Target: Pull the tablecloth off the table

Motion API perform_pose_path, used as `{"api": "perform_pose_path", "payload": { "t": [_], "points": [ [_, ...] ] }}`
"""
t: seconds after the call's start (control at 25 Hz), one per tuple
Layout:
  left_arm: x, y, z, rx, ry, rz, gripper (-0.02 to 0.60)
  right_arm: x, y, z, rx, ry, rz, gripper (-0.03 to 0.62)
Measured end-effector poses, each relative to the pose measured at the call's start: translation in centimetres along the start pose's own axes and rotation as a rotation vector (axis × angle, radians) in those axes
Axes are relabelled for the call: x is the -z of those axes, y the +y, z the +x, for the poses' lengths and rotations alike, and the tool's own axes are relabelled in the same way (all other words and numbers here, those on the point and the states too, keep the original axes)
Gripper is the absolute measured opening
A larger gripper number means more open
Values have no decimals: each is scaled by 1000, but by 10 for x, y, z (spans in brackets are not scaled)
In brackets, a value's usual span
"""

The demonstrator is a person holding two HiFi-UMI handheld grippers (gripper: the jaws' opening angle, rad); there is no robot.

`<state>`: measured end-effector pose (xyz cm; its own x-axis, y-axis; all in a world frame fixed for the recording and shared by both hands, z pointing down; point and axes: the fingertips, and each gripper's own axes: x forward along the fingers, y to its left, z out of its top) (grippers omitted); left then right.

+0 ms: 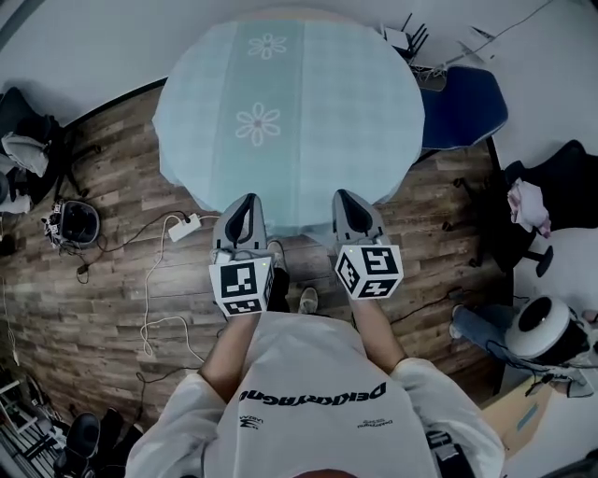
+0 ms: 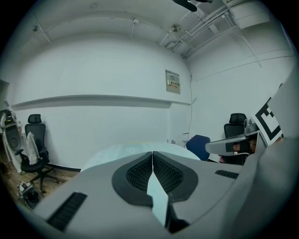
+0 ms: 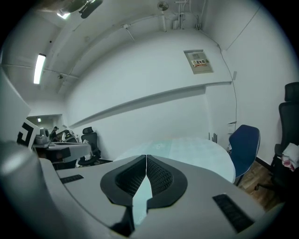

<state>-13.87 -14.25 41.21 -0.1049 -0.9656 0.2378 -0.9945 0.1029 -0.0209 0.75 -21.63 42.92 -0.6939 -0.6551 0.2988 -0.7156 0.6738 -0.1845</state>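
Two closed grippers hang over the near edge of the tablecloth (image 1: 290, 112), so the step in hand, as I judge it, is getting a hold on the hem before any pulling. The left gripper (image 1: 245, 200) and the right gripper (image 1: 348, 194) sit side by side at the lower middle of the head view, tips just over the cloth's lower border. In each gripper view the ribbed pads (image 2: 140, 173) meet with no fold visible between them, only a pale blue sliver showing through the gap behind, so I take both as empty. To do it well, both should open, dip to the hanging hem and bite a good fold at matching spots set apart. Then they should draw back low and level together, so the cloth slides rather than bunches on the rim. An uneven tug would likely swing it sideways toward the blue chair (image 1: 464, 105) at the upper right. The cloth covers the round table (image 1: 280, 12), filling the upper middle of the head view. It is pale blue with a fine check and a greener band down the middle carrying two white daisies. It lies flat and smooth with nothing on it, its edges draping over the rim. It looks thin and light, likely to slide easily.
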Motion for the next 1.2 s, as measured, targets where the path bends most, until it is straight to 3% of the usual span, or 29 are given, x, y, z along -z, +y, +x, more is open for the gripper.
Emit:
{"api": "perform_pose_path", "payload": {
  "t": [0.28,0.76,0.96,1.2],
  "points": [
    [6,42,80,4,14,-37,17,7,-22,84,54,45,21,34],
    [54,98,204,25,134,-86,20,26,-63,210,124,125,51,51],
    [82,122,245,13,202,-107,77,40,-84,250,137,168,75,83],
    [114,156,285,-25,268,-131,103,63,-107,293,150,233,138,175]
  ]
}}
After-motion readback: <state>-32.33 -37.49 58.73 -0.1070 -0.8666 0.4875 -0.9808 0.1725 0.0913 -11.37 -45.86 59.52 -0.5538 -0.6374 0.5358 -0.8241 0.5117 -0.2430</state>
